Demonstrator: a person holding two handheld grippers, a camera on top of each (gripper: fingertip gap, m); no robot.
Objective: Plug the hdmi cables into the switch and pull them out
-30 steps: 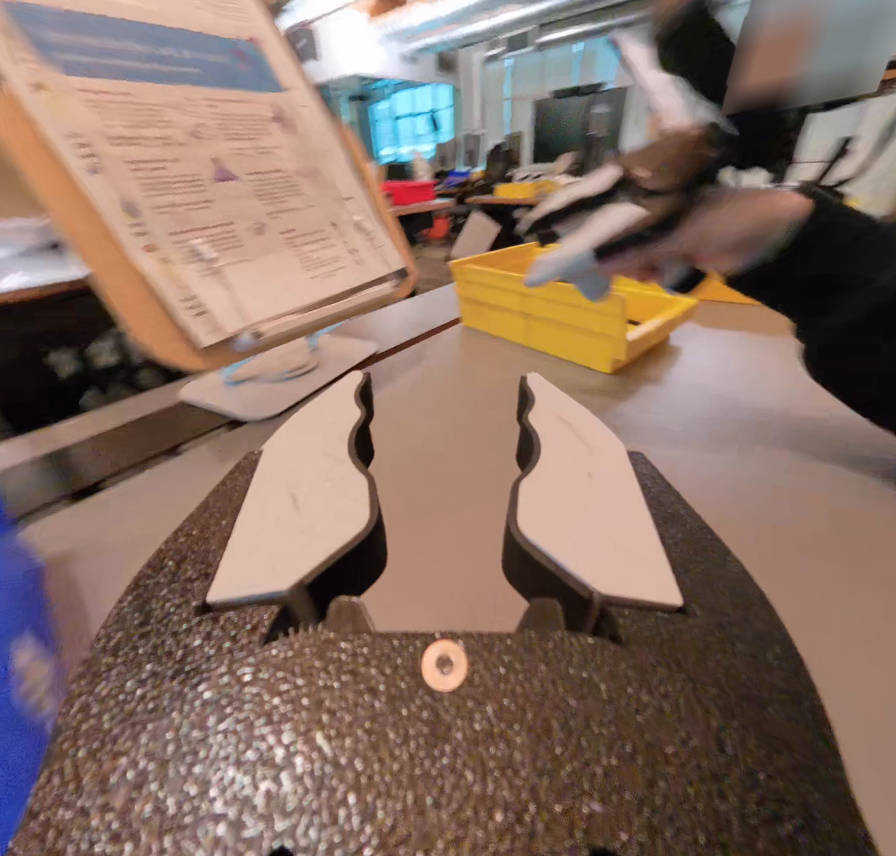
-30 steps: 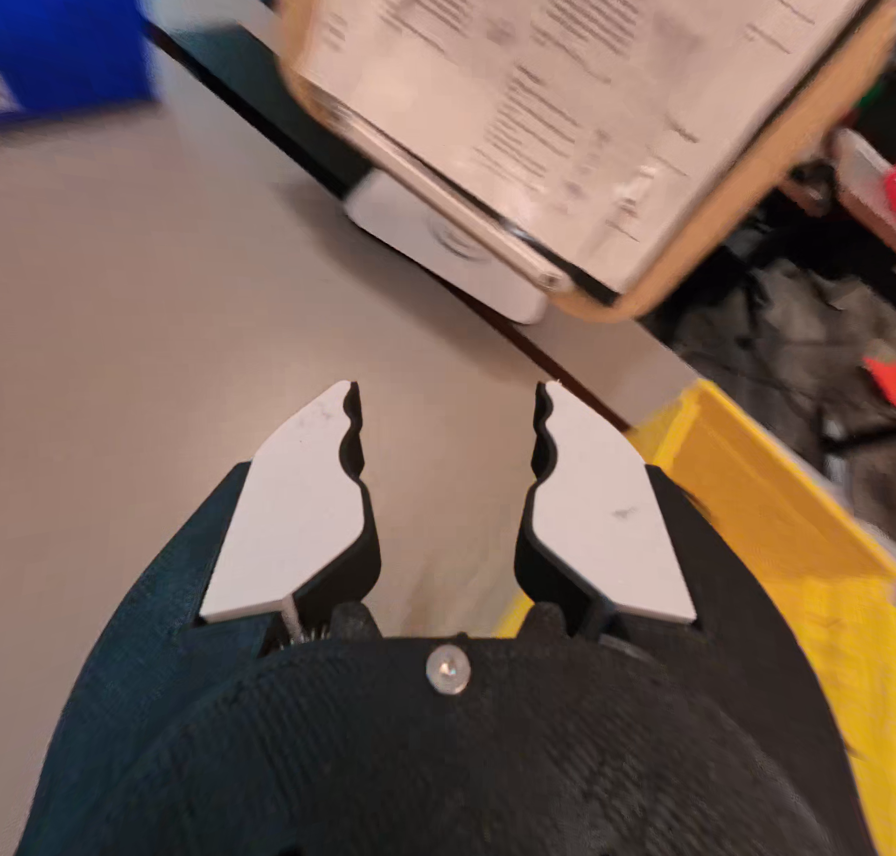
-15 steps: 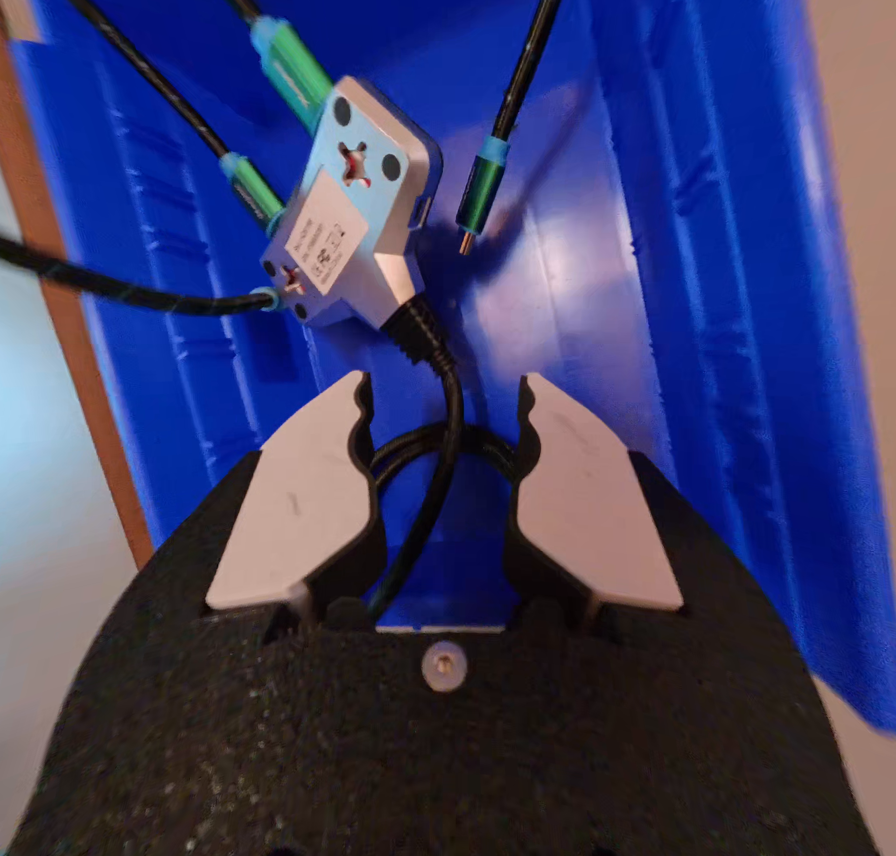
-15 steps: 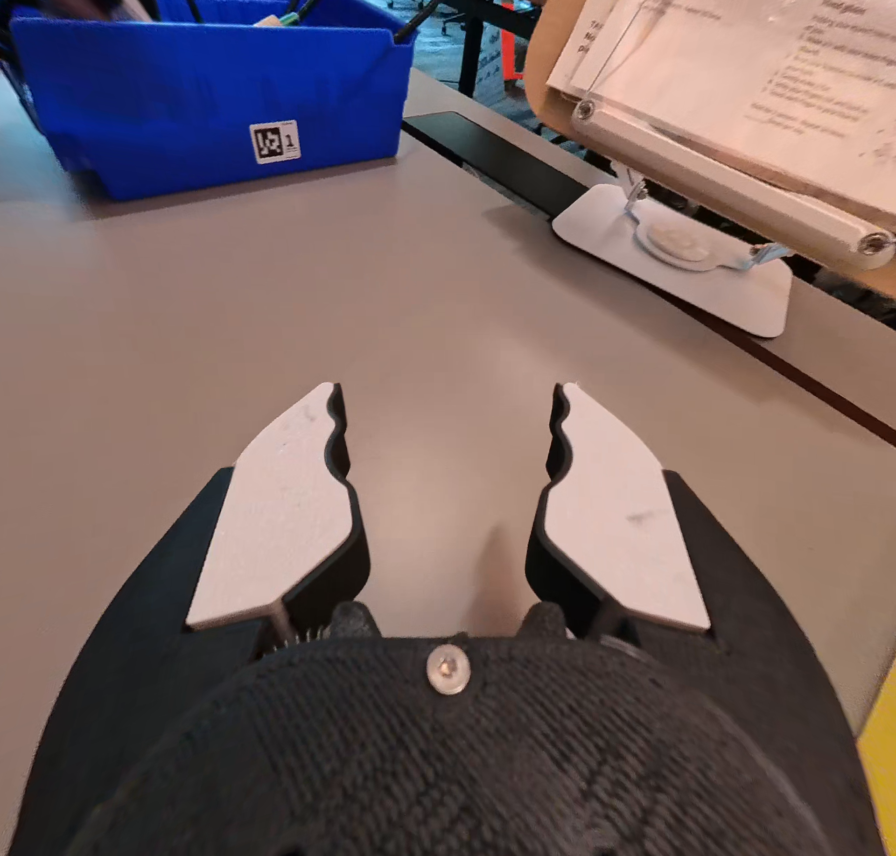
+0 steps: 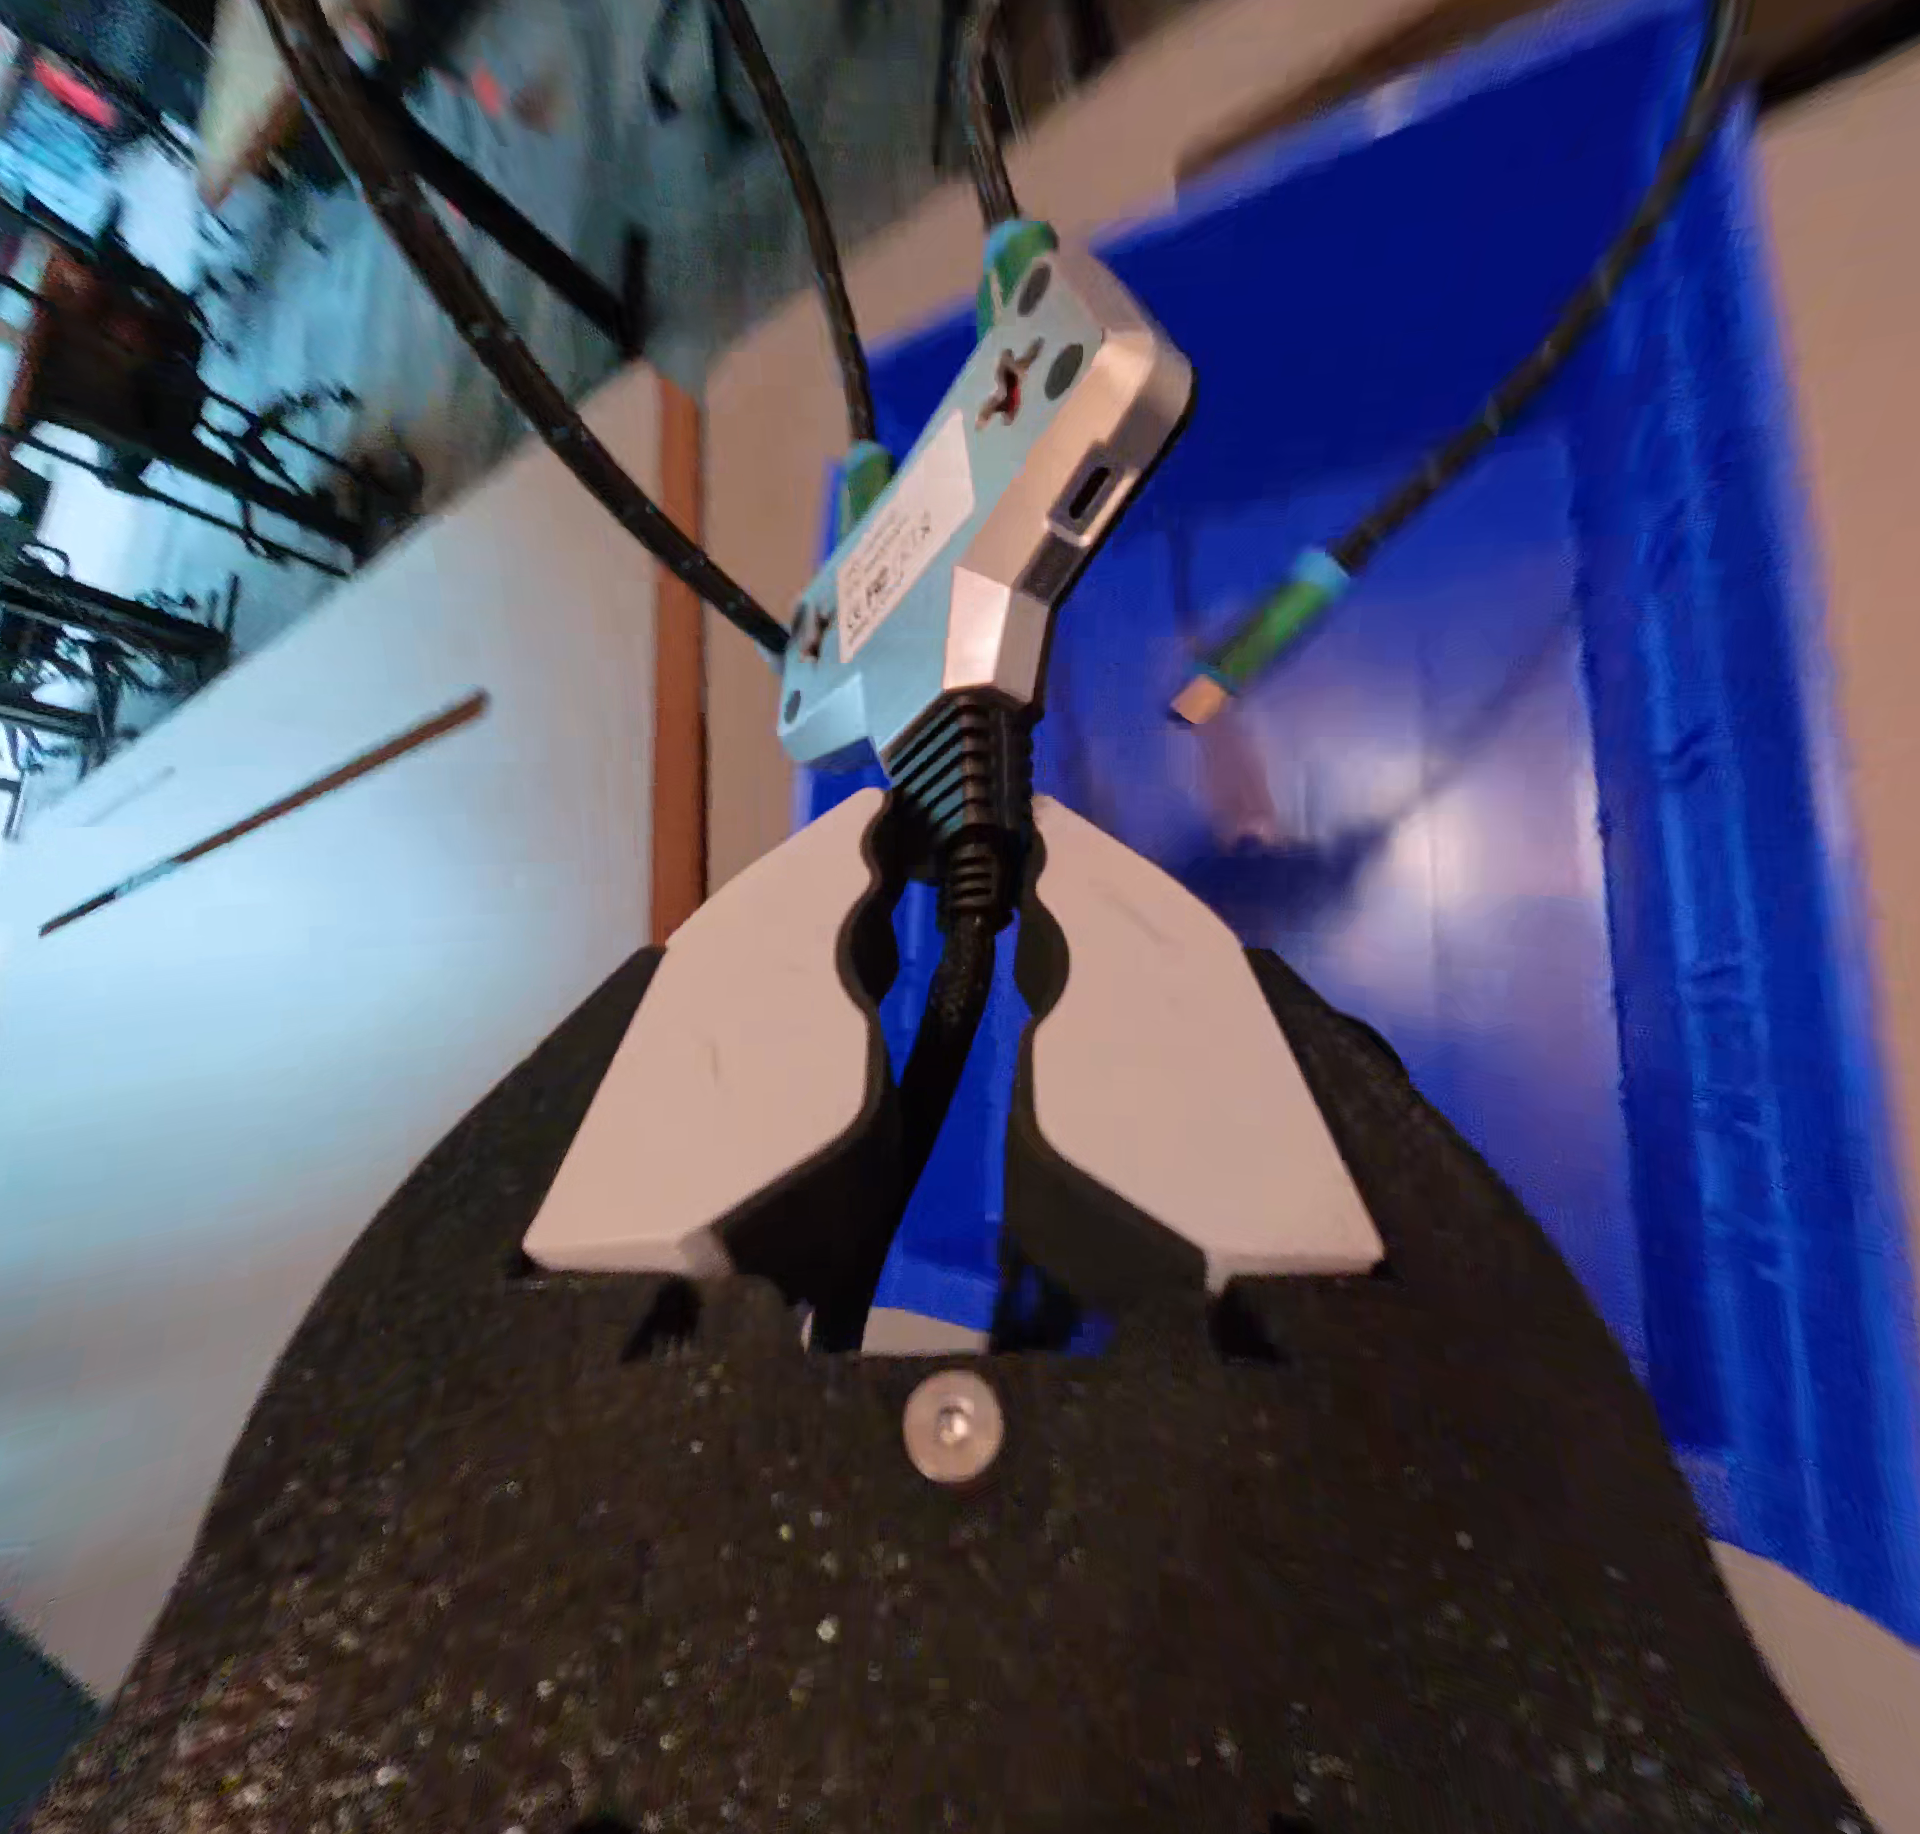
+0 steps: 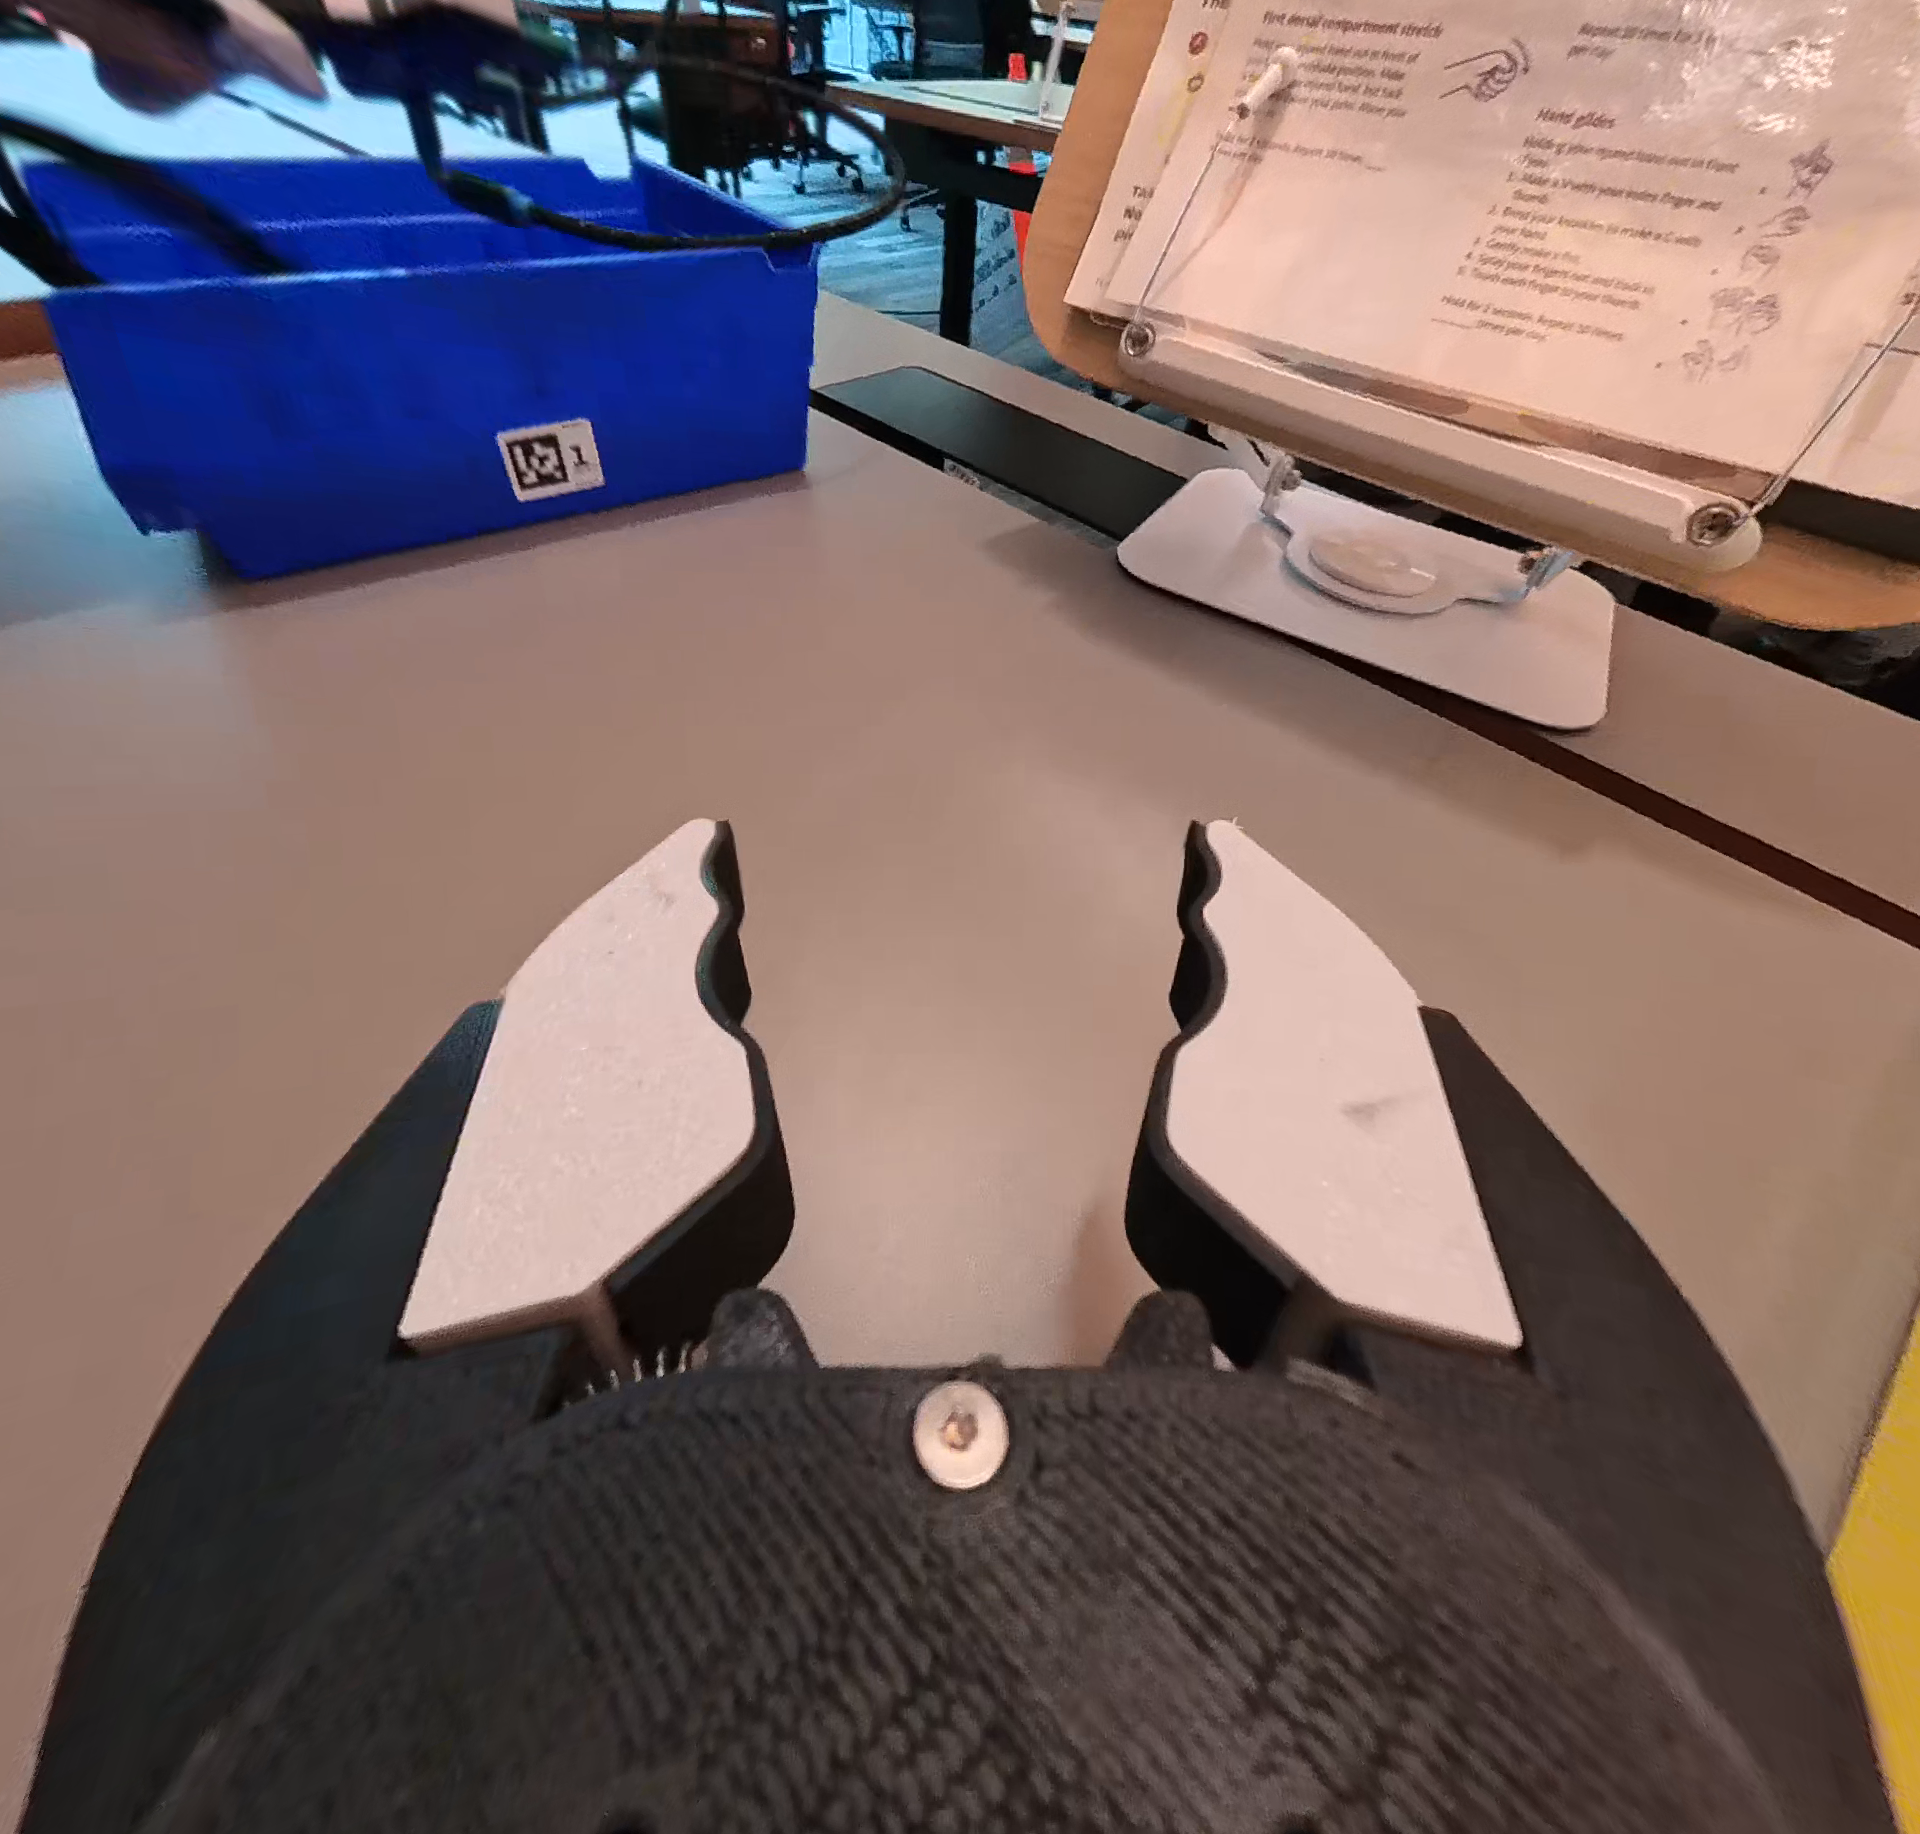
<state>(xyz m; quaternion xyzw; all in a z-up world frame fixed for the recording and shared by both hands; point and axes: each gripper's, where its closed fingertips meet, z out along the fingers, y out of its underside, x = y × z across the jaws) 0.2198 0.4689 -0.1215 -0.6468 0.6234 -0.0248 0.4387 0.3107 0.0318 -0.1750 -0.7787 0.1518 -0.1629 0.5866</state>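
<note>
L gripper (image 5: 958, 854) is clenched on the ribbed black strain relief of the switch's own braided lead (image 5: 940, 1015), just below the switch (image 5: 971, 527). The switch is a flat silver metal box w/ chamfered corners and a white label, held up in the air above the blue bin (image 5: 1704, 849), underside toward the cam. Two green-collared plugs sit in its far edge and a thin black cable enters its left side. One loose cable (image 5: 1262, 631), green collar and bare metal tip, dangles right of the switch over the bin's glossy ribbed plastic.

R gripper (image 6: 961, 937) is released, jaws wide apart, nothing between them, low over the smooth grey table (image 6: 935, 704), well apart from the bin (image 6: 436, 371). Wooden doc stand (image 6: 1455, 350) w/ laminated sheet on a white base is right of the bin.
</note>
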